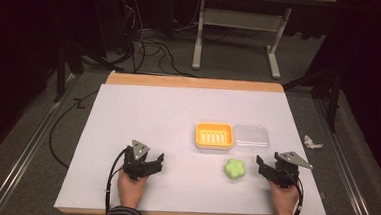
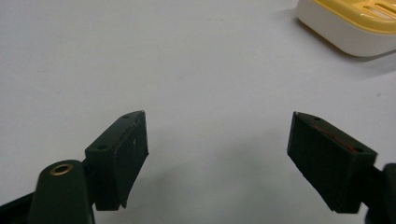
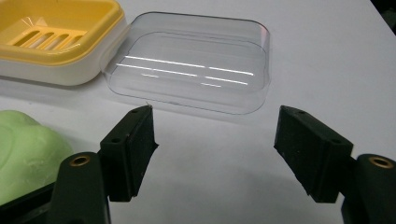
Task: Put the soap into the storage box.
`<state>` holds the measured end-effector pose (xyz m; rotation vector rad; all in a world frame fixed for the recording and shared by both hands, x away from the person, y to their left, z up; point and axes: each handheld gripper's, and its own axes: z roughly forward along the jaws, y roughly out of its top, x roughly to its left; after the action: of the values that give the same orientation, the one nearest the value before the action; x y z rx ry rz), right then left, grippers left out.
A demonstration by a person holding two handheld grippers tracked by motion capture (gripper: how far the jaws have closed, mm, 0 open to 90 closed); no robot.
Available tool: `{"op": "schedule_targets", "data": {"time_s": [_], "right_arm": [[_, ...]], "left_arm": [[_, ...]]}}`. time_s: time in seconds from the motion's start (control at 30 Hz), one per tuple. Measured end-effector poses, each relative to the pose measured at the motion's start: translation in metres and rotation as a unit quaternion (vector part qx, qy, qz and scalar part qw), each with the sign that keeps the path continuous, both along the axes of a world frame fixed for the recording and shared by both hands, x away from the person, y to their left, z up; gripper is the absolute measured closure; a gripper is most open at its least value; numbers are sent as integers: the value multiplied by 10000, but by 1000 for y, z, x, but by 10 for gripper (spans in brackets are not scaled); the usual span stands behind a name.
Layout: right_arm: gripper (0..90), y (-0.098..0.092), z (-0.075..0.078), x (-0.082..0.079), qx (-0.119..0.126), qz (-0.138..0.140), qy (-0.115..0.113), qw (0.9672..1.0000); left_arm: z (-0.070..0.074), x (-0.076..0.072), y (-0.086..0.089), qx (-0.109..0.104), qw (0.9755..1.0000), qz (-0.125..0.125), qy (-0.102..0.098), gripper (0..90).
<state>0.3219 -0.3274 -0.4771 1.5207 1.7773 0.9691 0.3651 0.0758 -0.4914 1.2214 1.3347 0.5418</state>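
Observation:
A yellow soap dish (image 1: 215,135) sits right of the table's centre, with its clear plastic lid (image 1: 251,137) lying open-side-up beside it on the right. A green flower-shaped soap (image 1: 235,169) lies in front of the dish. My left gripper (image 1: 159,161) rests open at the front left, nothing between its jaws; its own view catches the soap dish (image 2: 355,28) at the upper right. My right gripper (image 1: 259,164) is open just right of the soap. In its own view my right gripper (image 3: 215,140) faces the lid (image 3: 191,65), with the soap (image 3: 28,154) at the left and the dish (image 3: 56,37) beyond.
The table is covered by a white sheet (image 1: 153,110) with a wooden edge (image 1: 195,82) at the back. A crumpled white scrap (image 1: 311,142) lies on the floor to the right. Cables (image 1: 152,50) and a desk frame (image 1: 238,35) stand behind the table.

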Motion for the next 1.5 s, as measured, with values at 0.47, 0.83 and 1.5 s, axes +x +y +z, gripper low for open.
{"op": "schedule_targets", "data": {"time_s": [0.47,0.83,1.5], "right_arm": [[273,-1,0,2,-8,-24,65,10000],[251,3,0,3,-168,-78,172,9997],[231,9,9,-14,-251,33,-43,9997]], "left_arm": [[0,0,0,18,10000,-14,-1,211],[1,-1,0,-14,10000,-3,-43,210],[2,-2,2,-100,9999,16,-119,207]]}}
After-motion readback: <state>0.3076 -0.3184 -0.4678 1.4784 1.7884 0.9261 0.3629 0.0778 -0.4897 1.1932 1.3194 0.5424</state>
